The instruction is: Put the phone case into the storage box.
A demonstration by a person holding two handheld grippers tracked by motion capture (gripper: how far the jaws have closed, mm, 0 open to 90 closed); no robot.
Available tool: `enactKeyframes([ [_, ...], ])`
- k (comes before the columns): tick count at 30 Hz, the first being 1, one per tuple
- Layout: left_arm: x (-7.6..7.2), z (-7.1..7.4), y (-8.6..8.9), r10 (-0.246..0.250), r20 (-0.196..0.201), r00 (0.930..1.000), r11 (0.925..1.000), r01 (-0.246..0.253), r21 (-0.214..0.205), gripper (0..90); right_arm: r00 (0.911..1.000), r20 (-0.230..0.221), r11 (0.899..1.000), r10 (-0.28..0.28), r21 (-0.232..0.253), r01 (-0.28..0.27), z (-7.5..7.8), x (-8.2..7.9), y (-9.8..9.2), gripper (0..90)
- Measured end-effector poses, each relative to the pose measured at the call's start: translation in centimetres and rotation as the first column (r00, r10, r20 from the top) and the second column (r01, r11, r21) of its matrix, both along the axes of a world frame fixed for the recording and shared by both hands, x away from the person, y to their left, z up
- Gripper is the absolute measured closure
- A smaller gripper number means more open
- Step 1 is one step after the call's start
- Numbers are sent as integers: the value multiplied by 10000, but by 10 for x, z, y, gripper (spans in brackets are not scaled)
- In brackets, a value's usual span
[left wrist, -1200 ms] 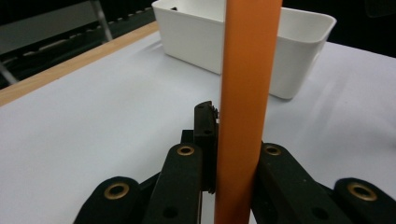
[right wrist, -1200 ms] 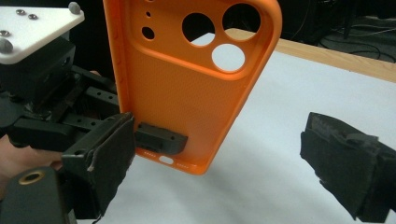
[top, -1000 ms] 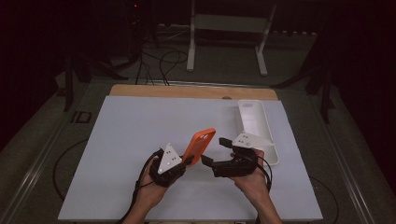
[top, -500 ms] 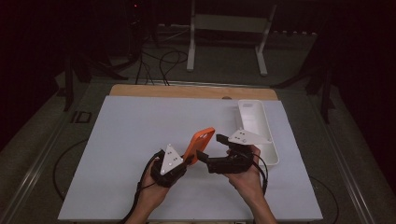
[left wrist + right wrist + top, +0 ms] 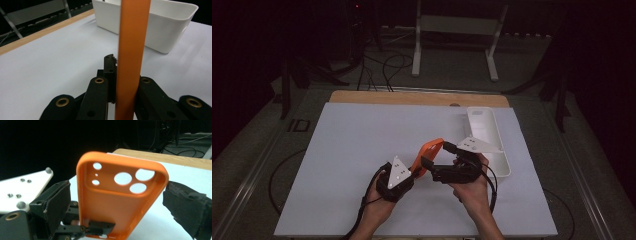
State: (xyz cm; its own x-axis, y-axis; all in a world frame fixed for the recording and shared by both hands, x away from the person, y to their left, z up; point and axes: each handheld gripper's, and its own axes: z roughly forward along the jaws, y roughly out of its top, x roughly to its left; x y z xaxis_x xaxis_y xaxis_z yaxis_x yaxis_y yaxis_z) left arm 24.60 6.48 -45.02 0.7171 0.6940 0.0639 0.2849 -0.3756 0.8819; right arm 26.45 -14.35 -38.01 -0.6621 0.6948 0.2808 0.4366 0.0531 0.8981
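An orange phone case [image 5: 428, 156] stood tilted above the white table mat [image 5: 352, 150], near its front edge, clamped by its lower end in the closed jaws of the left gripper [image 5: 396, 176]. In the left gripper view the case [image 5: 130, 50] appeared edge-on as a narrow orange bar pinched between the black jaws. The right gripper view showed its inner face [image 5: 117, 200] with round camera cut-outs near the top. The right gripper [image 5: 439, 162] had its jaws spread open on either side of the case, its pads [image 5: 186, 207] not pressing it. Just beyond, at the mat's right side, lay a long white tray [image 5: 492, 145]; what it held could not be told. The tray's wall [image 5: 160, 30] rose behind the case. A wooden strip [image 5: 412, 97] edged the mat's far side.
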Motion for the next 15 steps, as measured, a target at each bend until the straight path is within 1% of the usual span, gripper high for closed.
enactKeyframes([
  [1,0,0,0,6,29,10000,10000,-6,38,859,9999,-80,10000,-75,35,75,0,0,1,78],
  [4,-1,-1,-1,28,26,10000,10000,-28,52,859,9998,-132,9999,-137,80,138,-1,0,1,78],
  [6,-1,-2,-3,58,37,10000,10000,-59,58,859,9994,-238,9995,-239,210,244,-1,1,2,79],
  [12,-4,-3,-7,64,113,9999,9999,-66,153,859,9980,-360,9983,-525,234,533,0,3,4,83],
  [15,-5,-5,-11,7,153,9999,9997,-10,236,858,9962,-470,9966,-737,336,753,0,4,5,117],
])
